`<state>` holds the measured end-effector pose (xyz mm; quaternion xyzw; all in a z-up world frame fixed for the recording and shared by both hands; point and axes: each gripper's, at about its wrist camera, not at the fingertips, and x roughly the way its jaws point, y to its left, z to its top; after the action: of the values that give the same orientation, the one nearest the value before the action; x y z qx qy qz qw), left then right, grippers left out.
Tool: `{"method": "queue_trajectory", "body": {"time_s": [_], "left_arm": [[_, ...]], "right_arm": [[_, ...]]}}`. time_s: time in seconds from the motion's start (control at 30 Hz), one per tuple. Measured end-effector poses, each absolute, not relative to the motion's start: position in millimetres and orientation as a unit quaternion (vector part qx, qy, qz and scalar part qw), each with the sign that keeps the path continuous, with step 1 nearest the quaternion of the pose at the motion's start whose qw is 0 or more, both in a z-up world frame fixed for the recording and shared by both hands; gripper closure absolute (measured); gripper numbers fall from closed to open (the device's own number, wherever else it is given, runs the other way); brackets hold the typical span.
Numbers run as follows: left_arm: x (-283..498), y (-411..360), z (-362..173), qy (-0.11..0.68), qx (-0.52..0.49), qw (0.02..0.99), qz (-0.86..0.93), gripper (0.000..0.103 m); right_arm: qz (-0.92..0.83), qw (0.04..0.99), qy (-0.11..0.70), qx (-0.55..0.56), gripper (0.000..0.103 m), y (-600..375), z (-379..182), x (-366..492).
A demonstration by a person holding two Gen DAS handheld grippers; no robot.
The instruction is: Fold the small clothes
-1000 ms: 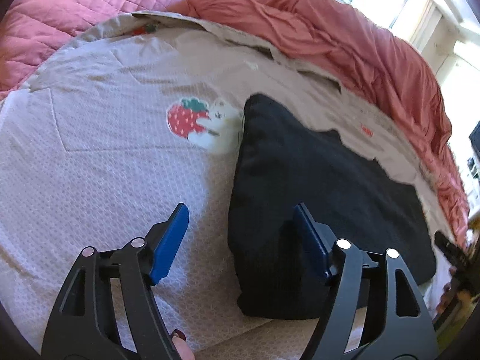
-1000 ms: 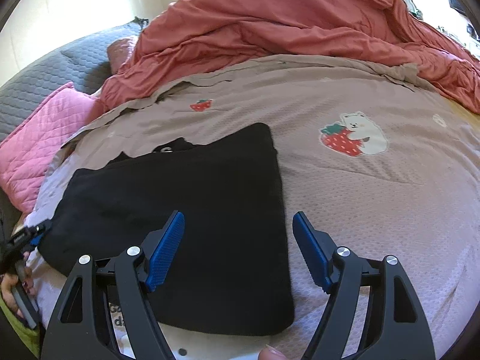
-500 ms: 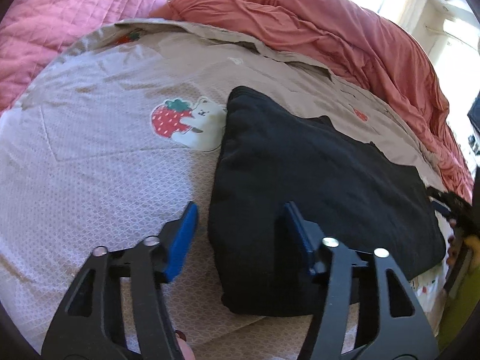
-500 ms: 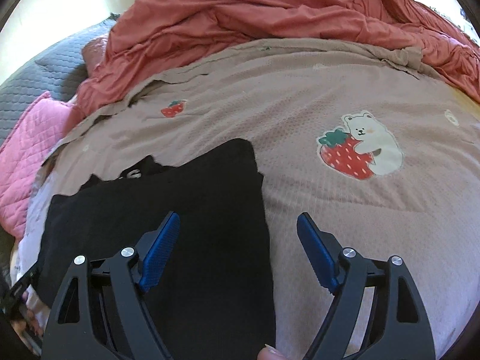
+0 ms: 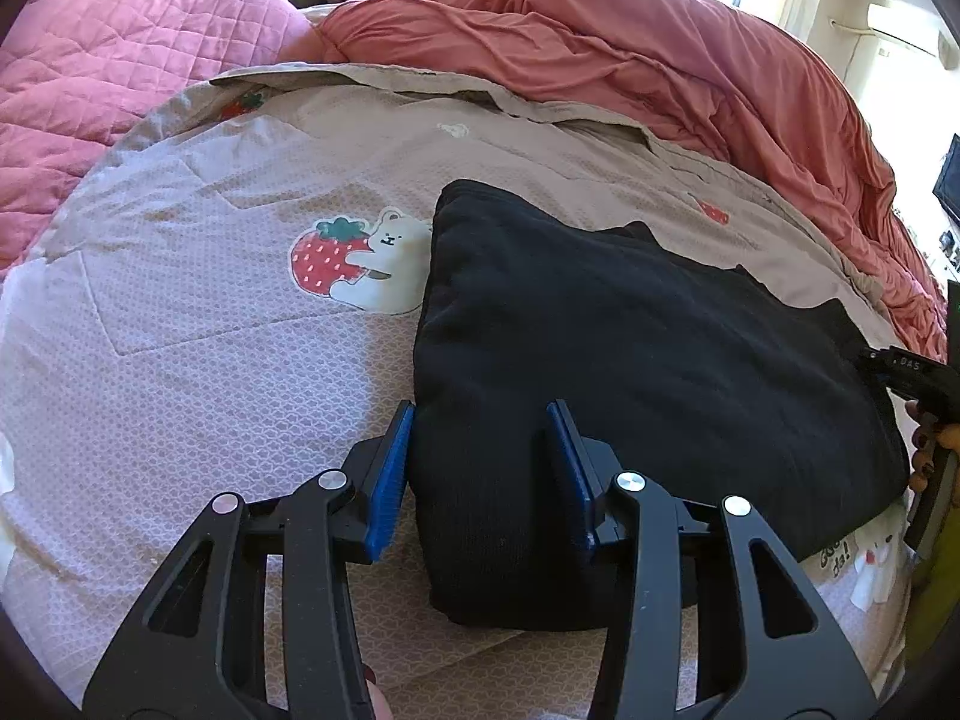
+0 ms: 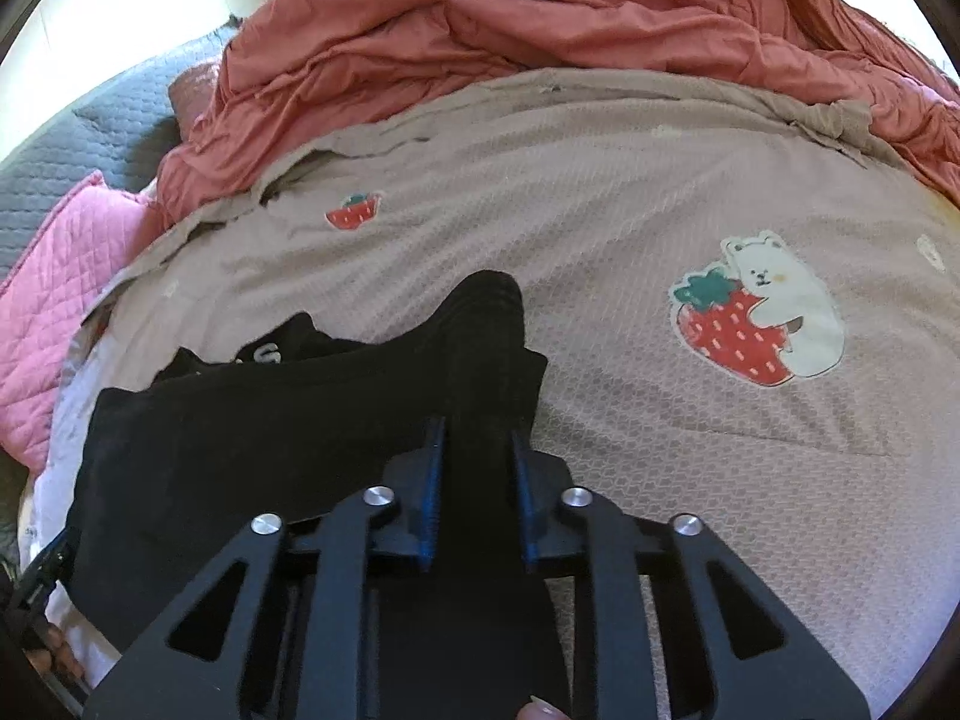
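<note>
A black garment [image 5: 648, 360] lies folded on a beige bed cover [image 5: 210, 360] printed with a strawberry and bear. My left gripper [image 5: 480, 450] is open, its blue pads straddling the garment's near left edge. In the right wrist view the right gripper [image 6: 477, 480] is shut on a raised ridge of the black garment [image 6: 240, 438] at its right edge, and the cloth bunches up between the pads. The other gripper's tip shows at the right edge of the left view [image 5: 912, 369].
A rumpled coral duvet [image 5: 660, 60] is heaped along the far side of the bed. A pink quilted blanket [image 5: 108, 60] lies at the left. A white printed cloth [image 5: 864, 564] peeks from under the garment.
My right gripper closed on the garment's edge and lifted a ridge of it. My left gripper moved in over the near edge and its jaws narrowed.
</note>
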<state>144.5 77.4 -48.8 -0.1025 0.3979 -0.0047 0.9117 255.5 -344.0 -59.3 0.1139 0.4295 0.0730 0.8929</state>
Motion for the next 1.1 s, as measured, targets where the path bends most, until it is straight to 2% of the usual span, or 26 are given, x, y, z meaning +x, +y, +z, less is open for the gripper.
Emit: {"method": "queue_trajectory", "body": {"time_s": [0.13,0.2,0.37,0.57,0.7,0.73,0.77,0.8,0.83,1.0,1.1], "left_arm": [[142.7,77.7,-46.1,0.39,-0.101,0.915,-0.005,0.067],[142.0,78.0,-44.6,0.386,-0.102,0.917,-0.006,0.067],[143.8,77.5,-46.9,0.393,-0.103,0.914,-0.006,0.067],[145.1,78.7,-50.3,0.401,-0.114,0.909,-0.009,0.063],[144.8,77.1,-50.1,0.4,-0.11,0.91,-0.01,0.064],[144.8,76.5,-50.1,0.399,-0.108,0.91,-0.009,0.066],[144.5,75.7,-49.6,0.398,-0.107,0.911,-0.01,0.078],[143.2,74.2,-47.9,0.393,-0.105,0.913,-0.014,0.085],[142.4,73.1,-46.4,0.389,-0.103,0.915,-0.016,0.09],[134.3,62.3,-34.0,0.351,-0.072,0.933,-0.017,0.092],[140.5,58.8,-36.7,0.355,-0.062,0.933,-0.016,0.092]], "right_arm": [[0.069,0.903,0.412,0.101,0.09,-345.0,-50.7,246.2],[0.062,0.905,0.407,0.107,0.096,-351.0,-48.4,244.5],[0.065,0.897,0.425,0.101,0.096,-348.4,-57.7,247.1],[0.083,0.897,0.421,0.104,0.088,-343.7,-52.5,247.3],[0.081,0.895,0.427,0.104,0.088,-342.7,-56.3,252.3],[0.08,0.894,0.428,0.103,0.088,-342.3,-57.5,252.7],[0.079,0.894,0.429,0.101,0.088,-341.9,-59.3,252.9],[0.079,0.895,0.428,0.099,0.094,-341.9,-59.4,252.2],[0.079,0.896,0.424,0.1,0.095,-342.3,-58.1,250.9],[0.074,0.912,0.382,0.127,0.096,-358.8,-37.5,238.3],[0.055,0.91,0.391,0.126,0.096,-365.7,-41.4,244.4]]}}
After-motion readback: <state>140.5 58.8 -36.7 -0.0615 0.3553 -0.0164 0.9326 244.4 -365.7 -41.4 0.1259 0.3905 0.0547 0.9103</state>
